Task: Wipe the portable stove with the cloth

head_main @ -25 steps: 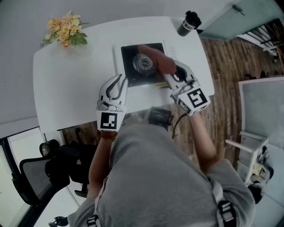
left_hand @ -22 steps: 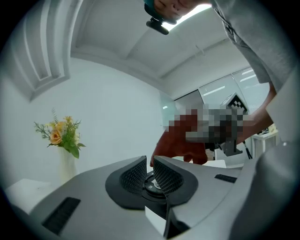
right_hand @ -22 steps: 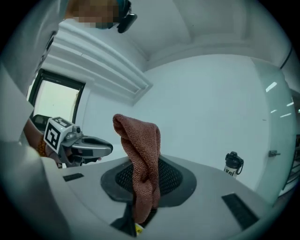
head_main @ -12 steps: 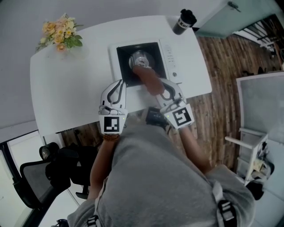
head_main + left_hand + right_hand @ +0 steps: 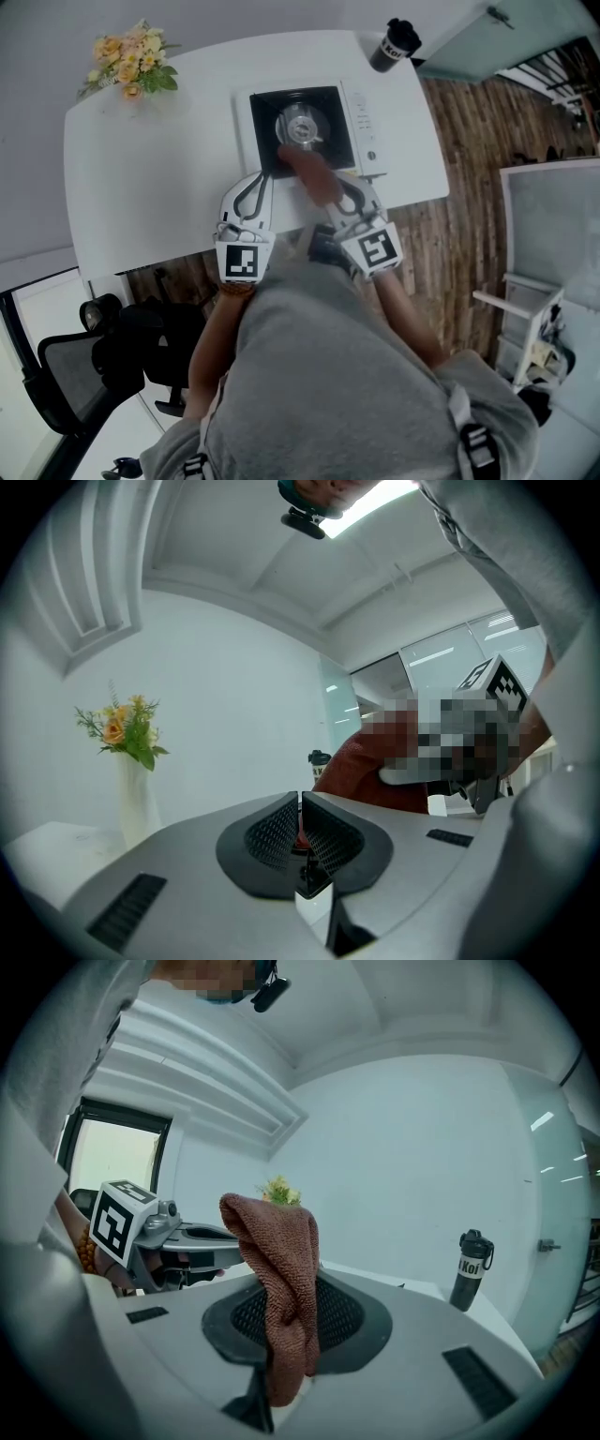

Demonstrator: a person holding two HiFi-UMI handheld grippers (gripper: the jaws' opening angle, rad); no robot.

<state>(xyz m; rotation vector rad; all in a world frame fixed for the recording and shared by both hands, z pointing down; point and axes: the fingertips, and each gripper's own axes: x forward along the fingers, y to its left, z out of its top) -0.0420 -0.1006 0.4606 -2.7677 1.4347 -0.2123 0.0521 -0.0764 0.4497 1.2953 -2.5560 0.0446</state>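
Observation:
The portable stove [image 5: 356, 117], white with a black top and a round silver burner, lies on the white table [image 5: 150, 178] in the head view. A brown cloth [image 5: 311, 176] [image 5: 281, 1279] is clamped in my right gripper [image 5: 330, 187] [image 5: 286, 1335], which is shut on it at the stove's near edge. The cloth stands up between the jaws in the right gripper view. My left gripper [image 5: 251, 187] [image 5: 300, 832] is shut with nothing in it, just left of the stove's near corner. The right gripper and the cloth show at the right of the left gripper view.
A vase of yellow flowers [image 5: 131, 61] [image 5: 127, 752] stands at the table's far left. A black bottle [image 5: 396, 45] [image 5: 469, 1269] stands at the far right corner. A black office chair [image 5: 84, 366] sits left of the person. Wooden floor lies to the right.
My right gripper with the cloth has drawn back from over the burner toward the stove's near edge. The left gripper has stayed beside the stove.

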